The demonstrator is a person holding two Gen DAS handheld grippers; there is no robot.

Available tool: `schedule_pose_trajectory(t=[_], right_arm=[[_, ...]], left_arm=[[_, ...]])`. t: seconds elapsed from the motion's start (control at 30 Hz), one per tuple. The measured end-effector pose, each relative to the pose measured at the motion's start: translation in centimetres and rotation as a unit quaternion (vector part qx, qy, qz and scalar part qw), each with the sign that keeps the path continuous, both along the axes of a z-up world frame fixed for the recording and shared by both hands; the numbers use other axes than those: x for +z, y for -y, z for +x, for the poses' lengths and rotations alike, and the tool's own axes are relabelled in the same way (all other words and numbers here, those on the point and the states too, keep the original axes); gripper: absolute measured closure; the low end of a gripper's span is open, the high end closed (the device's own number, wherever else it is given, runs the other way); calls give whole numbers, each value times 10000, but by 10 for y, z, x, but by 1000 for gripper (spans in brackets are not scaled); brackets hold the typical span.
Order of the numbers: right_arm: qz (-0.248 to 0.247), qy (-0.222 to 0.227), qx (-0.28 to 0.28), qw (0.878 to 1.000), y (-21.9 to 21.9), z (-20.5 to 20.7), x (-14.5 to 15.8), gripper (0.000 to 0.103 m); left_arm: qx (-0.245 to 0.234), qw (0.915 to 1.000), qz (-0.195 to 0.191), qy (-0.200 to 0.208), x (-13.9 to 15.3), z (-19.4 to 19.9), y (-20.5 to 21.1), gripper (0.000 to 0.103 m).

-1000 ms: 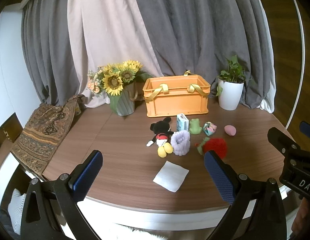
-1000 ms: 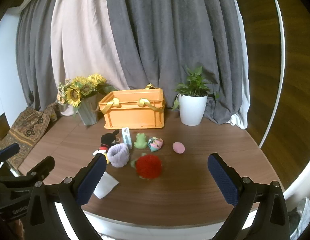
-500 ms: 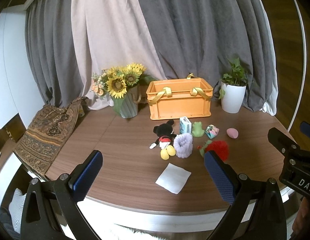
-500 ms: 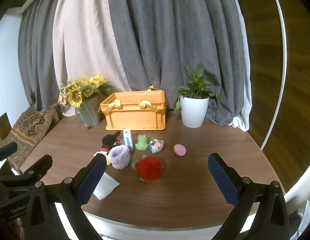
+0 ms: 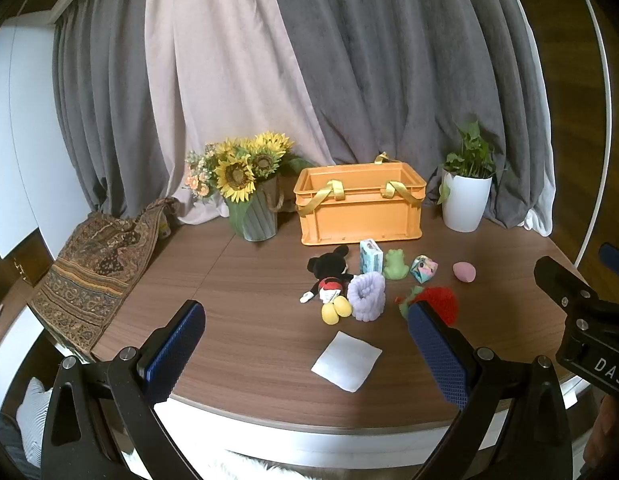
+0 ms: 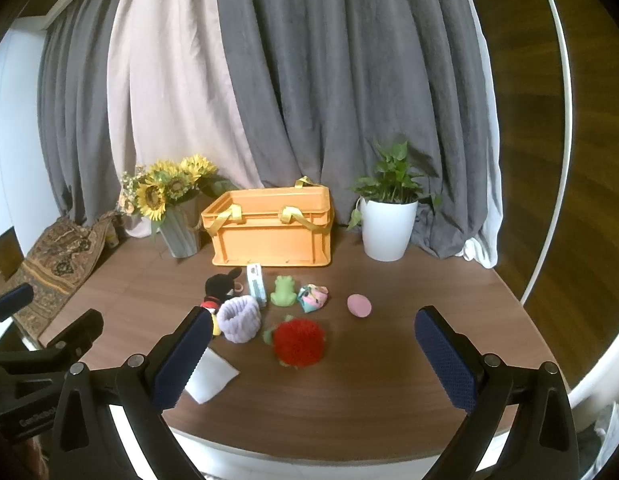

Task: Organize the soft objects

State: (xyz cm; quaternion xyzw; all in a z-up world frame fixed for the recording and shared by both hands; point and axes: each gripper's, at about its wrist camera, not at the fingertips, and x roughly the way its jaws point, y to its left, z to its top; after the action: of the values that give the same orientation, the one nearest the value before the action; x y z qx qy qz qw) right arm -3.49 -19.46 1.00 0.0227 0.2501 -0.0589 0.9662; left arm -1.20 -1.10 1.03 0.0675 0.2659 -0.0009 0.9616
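An orange crate (image 5: 359, 204) (image 6: 271, 226) with yellow handles stands at the back of the brown table. In front of it lie a black mouse plush (image 5: 329, 282) (image 6: 219, 288), a lilac fuzzy band (image 5: 366, 297) (image 6: 240, 319), a small blue-white box (image 5: 370, 256), a green frog (image 5: 395, 264) (image 6: 283, 289), a patterned pouch (image 5: 424, 268) (image 6: 312, 297), a pink puff (image 5: 464, 271) (image 6: 359, 305), a red strawberry plush (image 5: 439, 304) (image 6: 298, 342) and a white cloth (image 5: 346, 361) (image 6: 208, 374). My left gripper (image 5: 305, 354) and right gripper (image 6: 313, 360) hover open over the table's near edge, holding nothing.
A vase of sunflowers (image 5: 251, 194) stands left of the crate and a potted plant in a white pot (image 5: 466, 200) to its right. A patterned cloth (image 5: 95, 268) hangs over the table's left edge. Grey and pale curtains close off the back.
Both grippers have risen and tilted up a little, so the table and the objects sit lower in both views. Nothing on the table has moved.
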Motion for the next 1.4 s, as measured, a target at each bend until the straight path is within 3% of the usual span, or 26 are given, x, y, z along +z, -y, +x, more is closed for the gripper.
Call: schedule_pose_trajectory(t=[0.9, 1.4], right_arm=[[10, -20, 44, 10000, -2, 1, -5, 0], [251, -572, 206, 9978, 10, 48, -52, 0]], left_arm=[[-12, 10000, 16, -88, -2, 3, 5, 0], [54, 9966, -55, -826, -63, 46, 14, 0]])
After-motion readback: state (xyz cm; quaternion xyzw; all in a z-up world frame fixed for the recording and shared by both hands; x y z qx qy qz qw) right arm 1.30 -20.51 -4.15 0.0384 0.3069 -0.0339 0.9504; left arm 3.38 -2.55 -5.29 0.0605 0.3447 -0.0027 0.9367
